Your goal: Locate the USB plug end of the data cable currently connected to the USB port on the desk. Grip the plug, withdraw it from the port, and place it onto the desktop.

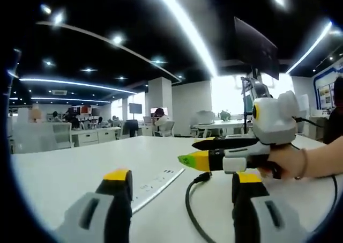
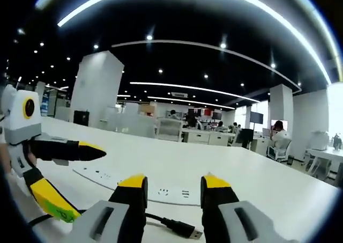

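I saw a broad white desktop (image 1: 69, 173) carrying a long white power strip (image 2: 161, 189) lying flat. A black data cable (image 1: 188, 200) curved over the desk, its silver-tipped USB plug (image 2: 188, 232) resting free just beside the strip. My left gripper (image 1: 179, 186) stood wide apart, holding nothing. My right gripper (image 2: 174, 184) likewise gaped, empty, above the plug.

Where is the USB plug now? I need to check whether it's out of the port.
In the right gripper view, the USB plug lies free on the desk, near the power strip.
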Available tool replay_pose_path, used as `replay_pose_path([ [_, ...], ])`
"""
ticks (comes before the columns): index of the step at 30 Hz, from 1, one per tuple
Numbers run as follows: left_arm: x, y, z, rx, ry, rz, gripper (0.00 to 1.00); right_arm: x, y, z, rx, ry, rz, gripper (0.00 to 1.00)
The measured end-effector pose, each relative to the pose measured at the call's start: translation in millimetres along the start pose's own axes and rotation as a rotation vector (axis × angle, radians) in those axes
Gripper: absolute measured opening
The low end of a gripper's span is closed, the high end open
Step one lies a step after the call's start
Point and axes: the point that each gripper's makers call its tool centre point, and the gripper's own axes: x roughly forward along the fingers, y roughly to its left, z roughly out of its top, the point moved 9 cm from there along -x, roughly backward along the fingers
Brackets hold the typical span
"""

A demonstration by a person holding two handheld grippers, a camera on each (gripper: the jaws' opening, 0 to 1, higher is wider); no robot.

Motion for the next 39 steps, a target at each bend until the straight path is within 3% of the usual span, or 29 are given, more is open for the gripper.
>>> replay_pose_path([
  [10,-9.2,-2.0,9.7,-0.024,-0.034,0.008,0.75,-1.3,-3.8,5.3,0.013,0.014,0.000,0.41],
  [12,-12.0,-1.5,11.3,-0.034,-0.037,0.041,0.75,-2.2,-1.8,5.3,0.002,0.023,0.002,0.41],
  [18,-27.8,-14.9,16.8,-0.010,-0.043,0.029,0.75,-11.3,5.8,12.6,-0.001,0.036,0.031,0.43],
  [22,-39.5,-18.3,20.7,0.013,-0.049,0.052,0.75,-19.3,15.0,19.8,0.016,0.008,0.022,0.44],
  [27,-61.8,-13.7,16.7,0.005,-0.068,0.175,0.74,-31.5,24.7,21.5,0.020,-0.018,0.005,0.43],
  [33,-83.6,-11.7,9.6,-0.050,-0.055,0.241,0.74,-42.3,39.4,19.0,0.046,-0.022,0.009,0.44],
  [36,-92.9,-13.8,9.2,-0.038,-0.054,0.275,0.74,-47.4,47.6,18.7,0.047,-0.022,0.014,0.44],
  [39,-103.6,-14.1,11.1,0.029,-0.038,0.346,0.73,-51.7,53.3,20.5,0.050,-0.029,0.015,0.44],
])
